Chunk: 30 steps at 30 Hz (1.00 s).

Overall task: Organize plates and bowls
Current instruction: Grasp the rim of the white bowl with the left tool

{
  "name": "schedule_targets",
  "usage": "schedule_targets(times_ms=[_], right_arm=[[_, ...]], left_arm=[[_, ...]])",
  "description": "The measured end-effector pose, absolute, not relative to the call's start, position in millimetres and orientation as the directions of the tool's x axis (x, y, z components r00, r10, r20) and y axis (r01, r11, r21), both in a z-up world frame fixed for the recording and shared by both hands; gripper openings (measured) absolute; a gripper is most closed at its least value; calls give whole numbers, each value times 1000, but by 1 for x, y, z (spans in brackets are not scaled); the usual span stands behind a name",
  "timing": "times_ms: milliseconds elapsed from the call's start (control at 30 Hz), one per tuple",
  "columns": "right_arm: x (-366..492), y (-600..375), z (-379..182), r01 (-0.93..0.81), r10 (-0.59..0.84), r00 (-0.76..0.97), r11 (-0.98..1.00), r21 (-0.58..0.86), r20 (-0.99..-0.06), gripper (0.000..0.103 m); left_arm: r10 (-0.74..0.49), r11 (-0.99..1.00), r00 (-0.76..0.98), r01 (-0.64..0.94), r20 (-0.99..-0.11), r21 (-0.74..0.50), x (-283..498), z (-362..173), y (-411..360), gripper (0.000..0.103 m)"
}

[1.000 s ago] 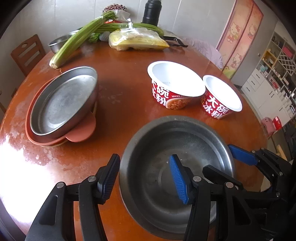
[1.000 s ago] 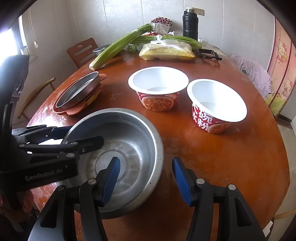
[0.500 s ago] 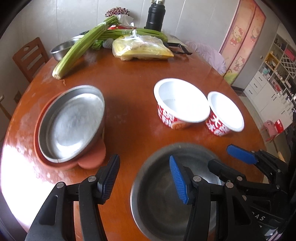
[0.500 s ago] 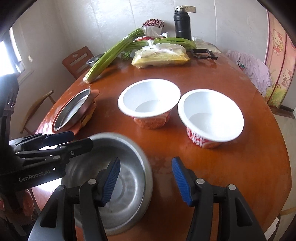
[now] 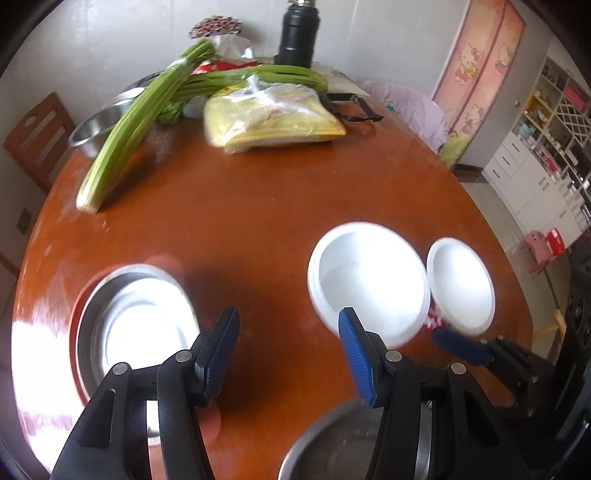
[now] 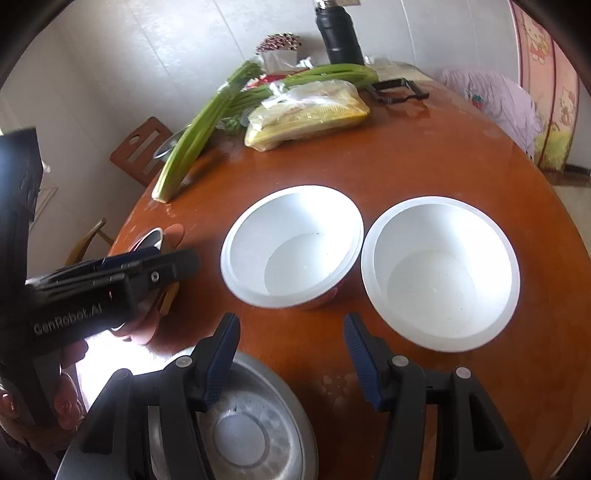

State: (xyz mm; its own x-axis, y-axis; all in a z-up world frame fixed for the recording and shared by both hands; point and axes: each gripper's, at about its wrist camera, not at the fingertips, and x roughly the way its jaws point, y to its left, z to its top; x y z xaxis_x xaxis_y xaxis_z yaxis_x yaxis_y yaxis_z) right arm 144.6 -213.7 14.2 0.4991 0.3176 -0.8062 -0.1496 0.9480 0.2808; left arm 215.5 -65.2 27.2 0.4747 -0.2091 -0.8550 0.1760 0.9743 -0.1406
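A large steel bowl (image 5: 325, 446) (image 6: 258, 435) sits on the round wooden table (image 5: 258, 229) at its near edge, low in both views. Left of it, a steel plate (image 5: 136, 325) rests on a terracotta plate (image 5: 75, 325). Two white paper bowls with red print stand side by side further in, one (image 5: 369, 280) (image 6: 291, 247) left of the other (image 5: 461, 284) (image 6: 439, 273). My left gripper (image 5: 288, 354) hangs open over bare table between the steel plate and the paper bowls. My right gripper (image 6: 291, 354) is open above the steel bowl's far rim, holding nothing.
Celery stalks (image 5: 136, 125), a yellow plastic bag (image 5: 273, 118), a black flask (image 5: 299, 33), a small steel bowl (image 5: 92, 129) and a black clip (image 5: 354, 107) crowd the far side. A wooden chair (image 5: 33, 140) stands at the left. A person's hand (image 6: 66, 402) grips the left tool.
Both grippers have lifted and moved forward off the steel bowl, which now lies at the bottom of both views. The paper bowls appear closer. Neither opening has changed.
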Motion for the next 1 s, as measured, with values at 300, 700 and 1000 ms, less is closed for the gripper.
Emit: schedule_targets(times_ms=[300, 700, 1000], right_arm=[[166, -213, 9, -118, 318, 485, 947, 299, -815, 58], [186, -212, 6, -125, 286, 500, 958, 259, -817, 58], [190, -203, 8, -167, 275, 518, 961, 219, -810, 56]], left_arm=[[-206, 970, 420, 207, -884, -128, 261, 11, -87, 57], [-209, 964, 342, 227, -916, -135, 279, -20, -103, 39], [-232, 958, 324, 242, -917, -156, 274, -22, -107, 33]])
